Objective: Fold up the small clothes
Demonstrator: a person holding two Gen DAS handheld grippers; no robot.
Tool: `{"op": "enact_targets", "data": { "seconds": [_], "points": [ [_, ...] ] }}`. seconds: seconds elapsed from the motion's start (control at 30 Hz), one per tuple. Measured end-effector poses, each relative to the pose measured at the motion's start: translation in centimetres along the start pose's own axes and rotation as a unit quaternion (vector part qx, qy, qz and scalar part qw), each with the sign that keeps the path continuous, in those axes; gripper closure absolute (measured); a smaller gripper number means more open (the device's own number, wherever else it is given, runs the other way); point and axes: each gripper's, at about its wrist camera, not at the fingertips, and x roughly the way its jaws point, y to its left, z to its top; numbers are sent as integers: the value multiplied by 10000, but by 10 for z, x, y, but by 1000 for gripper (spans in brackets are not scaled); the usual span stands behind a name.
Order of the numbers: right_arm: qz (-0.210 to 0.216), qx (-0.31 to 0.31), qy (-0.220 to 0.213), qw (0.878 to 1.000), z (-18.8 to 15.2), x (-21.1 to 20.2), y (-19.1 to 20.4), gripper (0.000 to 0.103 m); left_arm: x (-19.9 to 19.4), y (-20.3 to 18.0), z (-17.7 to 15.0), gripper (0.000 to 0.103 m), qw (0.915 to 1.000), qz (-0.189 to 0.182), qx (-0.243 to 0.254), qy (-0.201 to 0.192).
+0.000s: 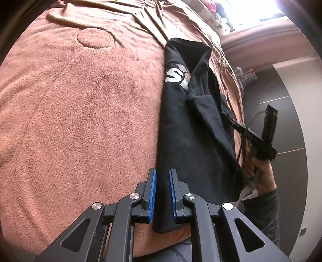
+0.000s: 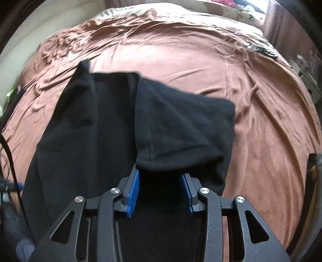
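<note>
We see two tools: our left tool (image 1: 162, 193) gapes narrowly around the near hem of one black shirt (image 1: 193, 129), not pinching it; our right tool (image 2: 161, 191) spreads wide, empty. Shirt lies on one brown bed (image 1: 80, 110).

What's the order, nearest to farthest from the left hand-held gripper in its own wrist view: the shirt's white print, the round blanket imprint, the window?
From the left hand-held gripper:
1. White print, on the black shirt, ahead.
2. Round imprint, on the brown blanket, far left.
3. Window, top right.
</note>
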Motion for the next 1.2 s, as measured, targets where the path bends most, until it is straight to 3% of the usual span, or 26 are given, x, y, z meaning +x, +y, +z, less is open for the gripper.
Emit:
{"op": "enact_targets", "data": {
  "seconds": [0.23, 0.4, 0.73, 0.9, 1.03, 1.1, 1.2],
  "points": [
    [-457, 747, -315, 9957, 34, 13, -42, 68, -1, 0, 0, 91, 10000, -24, 6, 21],
    [-498, 1166, -506, 9906, 35, 4, -61, 68, 3, -1, 3, 91, 10000, 35, 15, 59],
    [-509, 931, -729, 9917, 14, -38, -48, 68, 3, -4, 2, 91, 10000, 89, 33, 9],
    [-210, 1013, -610, 9928, 8, -46, -44, 68, 1, -5, 1, 91, 9999, 124, 40, -24],
    [200, 697, -505, 9961, 2, -62, -18, 68, 0, -5, 0, 91, 9999, 125, 38, -33],
    [359, 404, -401, 9977, -3, -70, 0, 65, 0, -6, 0, 91, 9999, 112, 44, -20],
    [364, 69, -298, 9989, -10, -77, 19, 53, -2, -6, -1, 91, 9999, 73, 47, -64]
  ]
}}
